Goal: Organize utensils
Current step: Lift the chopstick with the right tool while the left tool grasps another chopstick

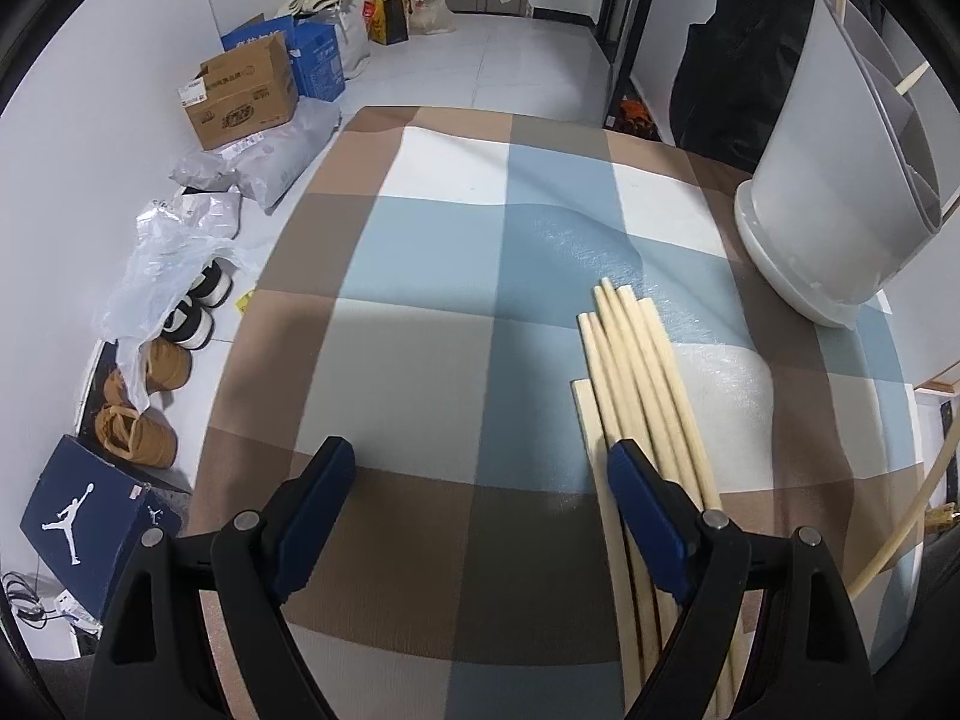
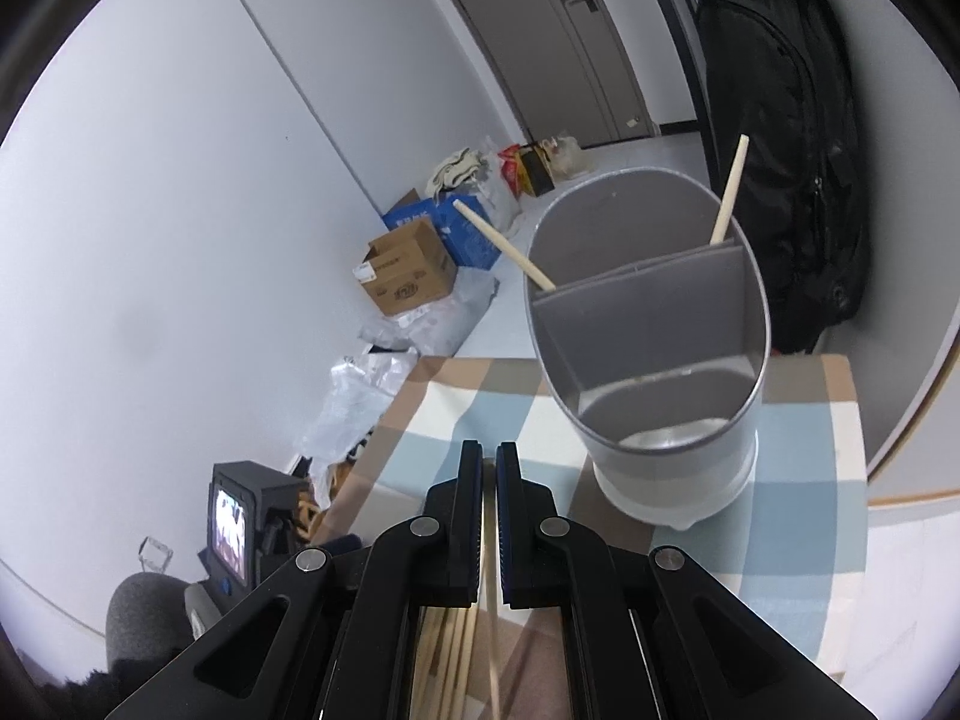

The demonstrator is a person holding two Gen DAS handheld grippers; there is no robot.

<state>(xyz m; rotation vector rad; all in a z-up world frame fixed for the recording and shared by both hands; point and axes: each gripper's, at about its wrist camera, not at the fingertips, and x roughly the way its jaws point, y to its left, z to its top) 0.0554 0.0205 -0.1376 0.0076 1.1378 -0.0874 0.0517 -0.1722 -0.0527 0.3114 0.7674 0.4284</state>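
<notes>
A bundle of pale wooden chopsticks (image 1: 636, 372) lies on the checked table (image 1: 420, 312). My left gripper (image 1: 480, 456) hovers above the cloth, open, with its right finger (image 1: 636, 480) over the bundle and nothing between the jaws. A grey oval utensil holder (image 1: 840, 192) on a white base stands at the table's far right. In the right wrist view the holder (image 2: 660, 372) shows a divider, with two chopsticks (image 2: 504, 246) leaning in its far compartment. My right gripper (image 2: 489, 456) is shut on a single thin chopstick (image 2: 492, 630), which hangs down below the jaws in front of the holder.
Left of the table, the floor holds cardboard boxes (image 1: 246, 96), plastic bags (image 1: 174, 252), shoes (image 1: 138, 420) and a dark shoe box (image 1: 90, 522). A black backpack (image 2: 792, 120) hangs behind the holder. The table edge (image 1: 240, 372) drops off on the left.
</notes>
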